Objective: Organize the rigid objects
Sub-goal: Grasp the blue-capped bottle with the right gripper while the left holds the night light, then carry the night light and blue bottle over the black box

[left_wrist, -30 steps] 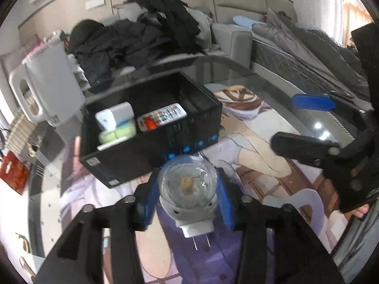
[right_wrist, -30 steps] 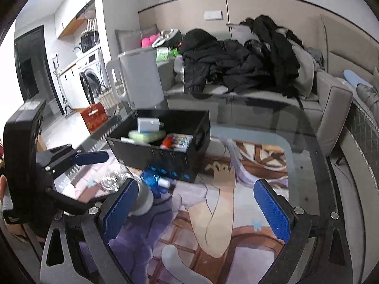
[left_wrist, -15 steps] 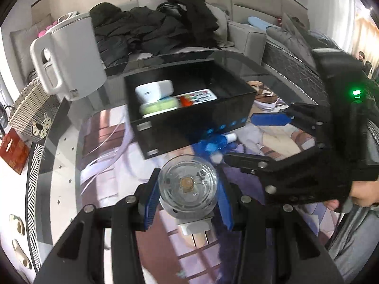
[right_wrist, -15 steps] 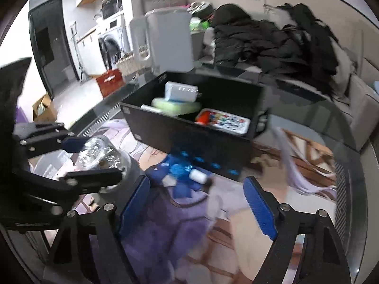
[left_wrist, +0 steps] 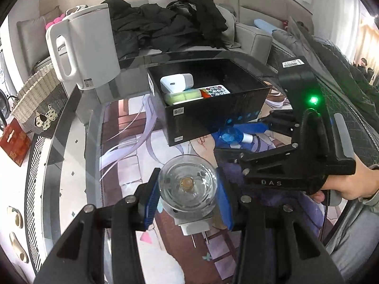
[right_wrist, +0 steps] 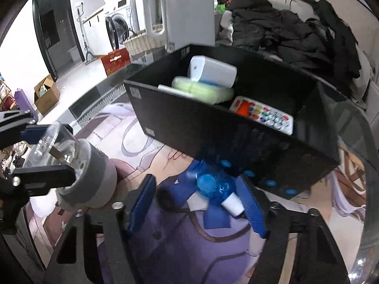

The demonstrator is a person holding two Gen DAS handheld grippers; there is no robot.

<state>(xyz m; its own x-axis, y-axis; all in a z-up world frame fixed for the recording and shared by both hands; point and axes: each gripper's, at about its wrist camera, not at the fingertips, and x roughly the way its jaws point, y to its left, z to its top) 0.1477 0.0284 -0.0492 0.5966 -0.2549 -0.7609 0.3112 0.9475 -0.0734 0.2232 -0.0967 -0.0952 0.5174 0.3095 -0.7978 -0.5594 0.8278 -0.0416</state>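
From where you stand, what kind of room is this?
Probably a home living area: a grey sofa heaped with dark clothes, a glass-topped coffee table, and a white washing machine beyond.

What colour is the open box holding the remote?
Black open box, clearest in the right wrist view.

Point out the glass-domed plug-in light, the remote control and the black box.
glass-domed plug-in light (left_wrist: 187, 184): left wrist view, centre of its clear dome.
remote control (right_wrist: 265, 114): right wrist view, on its coloured buttons.
black box (left_wrist: 213, 116): left wrist view, on its front wall.
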